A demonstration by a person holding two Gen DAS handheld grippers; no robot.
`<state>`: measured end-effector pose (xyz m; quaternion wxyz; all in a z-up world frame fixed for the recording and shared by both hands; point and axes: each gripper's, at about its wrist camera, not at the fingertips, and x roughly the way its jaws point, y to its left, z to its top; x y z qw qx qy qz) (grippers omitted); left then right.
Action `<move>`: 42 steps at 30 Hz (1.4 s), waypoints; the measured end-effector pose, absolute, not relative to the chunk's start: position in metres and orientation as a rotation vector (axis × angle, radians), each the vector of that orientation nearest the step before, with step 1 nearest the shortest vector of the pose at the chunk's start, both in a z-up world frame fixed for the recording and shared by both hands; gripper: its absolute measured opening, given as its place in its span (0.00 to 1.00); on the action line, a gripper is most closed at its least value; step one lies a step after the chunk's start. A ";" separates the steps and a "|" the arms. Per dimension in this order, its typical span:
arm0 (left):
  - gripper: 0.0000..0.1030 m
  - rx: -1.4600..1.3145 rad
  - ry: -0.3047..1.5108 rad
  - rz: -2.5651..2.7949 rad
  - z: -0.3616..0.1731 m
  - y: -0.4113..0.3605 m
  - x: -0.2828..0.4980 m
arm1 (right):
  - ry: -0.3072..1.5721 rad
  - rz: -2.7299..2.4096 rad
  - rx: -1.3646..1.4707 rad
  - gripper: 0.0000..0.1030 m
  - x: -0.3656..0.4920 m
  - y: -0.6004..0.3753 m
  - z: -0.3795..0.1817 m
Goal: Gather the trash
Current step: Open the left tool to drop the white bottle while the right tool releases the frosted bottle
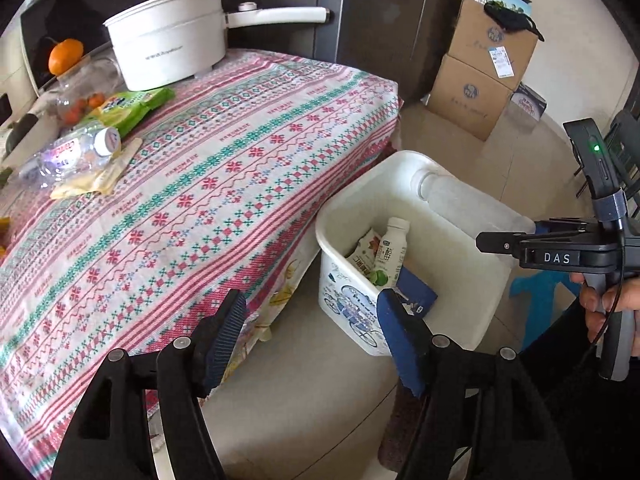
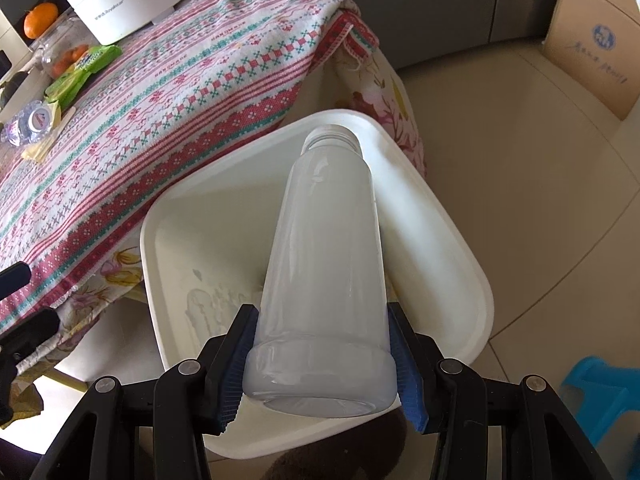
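- My right gripper [image 2: 320, 356] is clamped on the base of a white jar [image 2: 326, 264]; its long axis runs toward 12 o'clock, neck tipped over the bin [image 2: 460, 248] directly beneath.
- My left gripper [image 1: 312, 340] stands wide apart, holding nothing.
- A crushed bottle [image 1: 70, 156] and green wrapper [image 1: 132, 108] lie on the table [image 1: 240, 184] at 10 o'clock, my left nearer.
- Nothing blocks the drop.

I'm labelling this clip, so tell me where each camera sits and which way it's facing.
Left wrist: on the empty left gripper, facing down at the tablecloth edge and white bin; the right gripper and a hand show.
Right wrist: on the right gripper, facing down into the bin, fingers clamping a cloudy plastic bottle.
Shared: bin, bottle, tablecloth, white pot.
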<state>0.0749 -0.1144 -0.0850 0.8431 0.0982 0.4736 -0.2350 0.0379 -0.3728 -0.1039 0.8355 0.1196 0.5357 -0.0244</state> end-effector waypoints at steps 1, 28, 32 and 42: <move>0.69 0.208 0.996 -0.485 -0.084 -0.111 0.075 | 1.144 -0.050 0.254 0.53 0.040 -0.372 -0.106; 0.77 0.081 0.958 -0.288 -0.065 -0.015 0.094 | 1.124 -0.023 0.191 0.75 0.060 -0.331 -0.092; 0.77 0.056 0.951 -0.195 -0.058 0.022 0.112 | 1.107 0.001 0.128 0.78 0.071 -0.313 -0.080; 0.77 -0.007 0.860 0.063 -0.034 0.139 0.166 | 1.071 0.095 0.053 0.82 0.113 -0.254 -0.059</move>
